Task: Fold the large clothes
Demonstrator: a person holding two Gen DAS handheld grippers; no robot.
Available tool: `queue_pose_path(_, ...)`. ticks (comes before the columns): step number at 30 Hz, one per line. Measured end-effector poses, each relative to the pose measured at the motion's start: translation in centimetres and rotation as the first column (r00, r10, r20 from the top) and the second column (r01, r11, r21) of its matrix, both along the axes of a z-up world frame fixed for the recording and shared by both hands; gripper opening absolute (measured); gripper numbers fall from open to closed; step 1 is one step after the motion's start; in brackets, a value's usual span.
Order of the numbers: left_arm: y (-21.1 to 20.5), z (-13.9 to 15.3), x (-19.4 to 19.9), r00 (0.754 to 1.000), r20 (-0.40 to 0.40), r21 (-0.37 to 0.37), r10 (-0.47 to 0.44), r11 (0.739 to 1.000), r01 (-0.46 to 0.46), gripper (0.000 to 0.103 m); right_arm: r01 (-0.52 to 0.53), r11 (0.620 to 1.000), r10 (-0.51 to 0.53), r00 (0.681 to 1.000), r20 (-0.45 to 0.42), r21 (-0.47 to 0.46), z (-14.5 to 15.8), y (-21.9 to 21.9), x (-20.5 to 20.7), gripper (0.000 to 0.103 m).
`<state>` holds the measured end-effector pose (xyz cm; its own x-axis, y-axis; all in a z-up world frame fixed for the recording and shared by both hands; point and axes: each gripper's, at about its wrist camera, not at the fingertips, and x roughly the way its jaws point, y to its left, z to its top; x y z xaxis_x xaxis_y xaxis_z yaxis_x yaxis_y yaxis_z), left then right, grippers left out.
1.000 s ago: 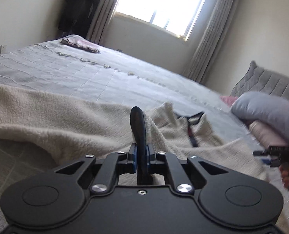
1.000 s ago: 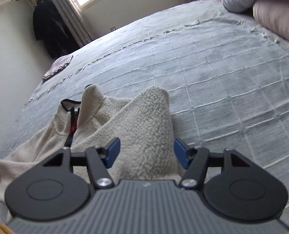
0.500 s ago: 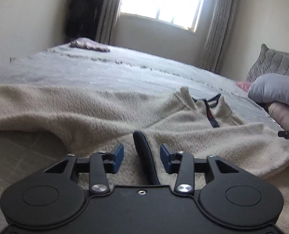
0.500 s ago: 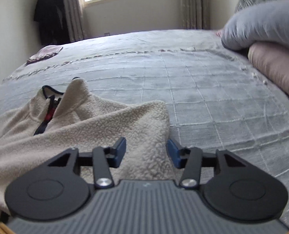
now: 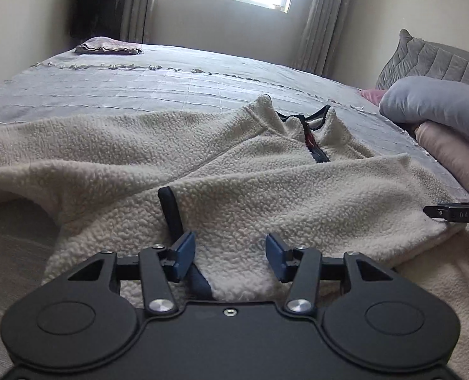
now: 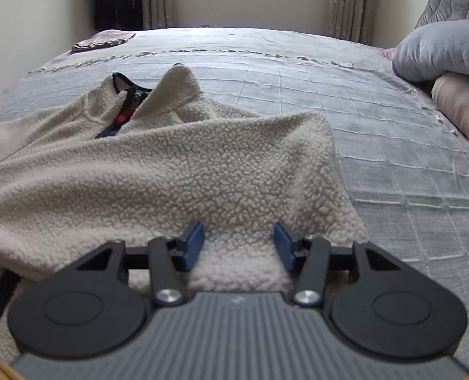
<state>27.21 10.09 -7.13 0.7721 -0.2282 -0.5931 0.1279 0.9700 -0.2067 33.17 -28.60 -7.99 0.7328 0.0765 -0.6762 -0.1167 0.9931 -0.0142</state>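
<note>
A cream fleece jacket (image 5: 266, 174) (image 6: 171, 164) lies spread on the bed, its dark-trimmed collar (image 5: 301, 120) (image 6: 133, 95) and zip pointing toward the window. One sleeve is folded across the body, and its dark cuff (image 5: 171, 212) rests on the fleece. My left gripper (image 5: 229, 250) hovers low over that sleeve end with its jaws opening; the cuff lies loose by the left pad. My right gripper (image 6: 237, 240) stands open over the folded edge, fleece bulging between its pads. One of its fingers (image 5: 453, 213) shows at the fleece's right edge.
The grey quilted bedspread (image 5: 139, 85) (image 6: 392, 126) stretches to the window. A folded pinkish cloth (image 5: 108, 46) (image 6: 101, 39) sits at the far left corner. A grey-blue pillow (image 5: 440, 107) (image 6: 440, 50) over a pink one (image 5: 456, 155) lies at the right. Dark clothes (image 5: 95, 3) hang by the curtain.
My left jaws went from shut on the dark cuff to apart, and the cuff dropped onto the fleece. Both grippers sank toward the bed; the right one rolled level.
</note>
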Motion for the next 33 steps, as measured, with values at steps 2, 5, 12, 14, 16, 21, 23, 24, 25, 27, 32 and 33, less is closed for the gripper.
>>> queue_pose_path(2,0.9,1.1,-0.8,1.000,-0.007,0.015,0.029,0.999,-0.028,0.072,-0.027,1.000,0.028,1.000,0.005,-0.013,0.9,0.5,-1.0,0.063)
queue_pose_path(5,3.2,2.0,-1.7,0.997,-0.015,0.025,0.076,0.997,-0.076,0.085,-0.069,0.998,0.069,0.997,0.014,-0.002,2.0,1.2,-2.6,0.071)
queue_pose_path(12,11.2,2.3,-2.6,0.949,-0.076,0.074,0.306,0.951,-0.301,0.098,-0.127,0.992,0.126,0.992,-0.014,-0.023,3.4,2.8,-5.5,0.087)
queue_pose_path(14,13.7,2.2,-2.9,0.922,-0.094,0.084,0.375,0.926,-0.368,0.099,-0.117,0.992,0.116,0.992,-0.041,-0.048,3.5,3.3,-6.2,0.090)
queue_pose_path(16,16.2,1.9,-3.3,0.892,-0.114,0.078,0.438,0.899,-0.431,0.103,-0.109,0.992,0.106,0.993,-0.061,-0.062,3.5,3.6,-6.9,0.093)
queue_pose_path(21,22.4,0.8,-4.1,0.796,-0.161,0.049,0.583,0.811,-0.583,0.103,-0.123,0.990,0.117,0.990,-0.076,-0.076,3.7,4.3,-8.7,0.096)
queue_pose_path(23,24.3,0.4,-4.1,0.761,-0.172,0.031,0.626,0.775,-0.631,0.103,-0.128,0.988,0.121,0.989,-0.082,-0.090,3.7,4.5,-9.3,0.096)
queue_pose_path(24,25.2,0.2,-4.0,0.745,-0.176,0.017,0.643,0.759,-0.651,0.103,-0.131,0.986,0.123,0.989,-0.086,-0.099,3.6,4.7,-9.5,0.097)
queue_pose_path(25,26.0,0.0,-4.0,0.731,-0.180,0.000,0.658,0.743,-0.669,0.103,-0.136,0.985,0.126,0.988,-0.090,-0.107,3.6,4.8,-9.8,0.097)
queue_pose_path(27,27.7,-0.4,-3.9,0.706,-0.184,-0.046,0.684,0.711,-0.702,0.103,-0.143,0.982,0.132,0.986,-0.098,-0.123,3.5,5.0,-10.1,0.098)
queue_pose_path(32,30.6,-0.5,-3.1,0.662,-0.155,-0.179,0.734,0.638,-0.749,0.102,-0.154,0.974,0.137,0.984,-0.110,-0.163,3.1,5.8,-10.9,0.098)
queue_pose_path(33,31.1,-0.5,-2.8,0.646,-0.153,-0.199,0.747,0.618,-0.761,0.100,-0.158,0.973,0.141,0.984,-0.111,-0.169,3.1,5.9,-11.1,0.098)
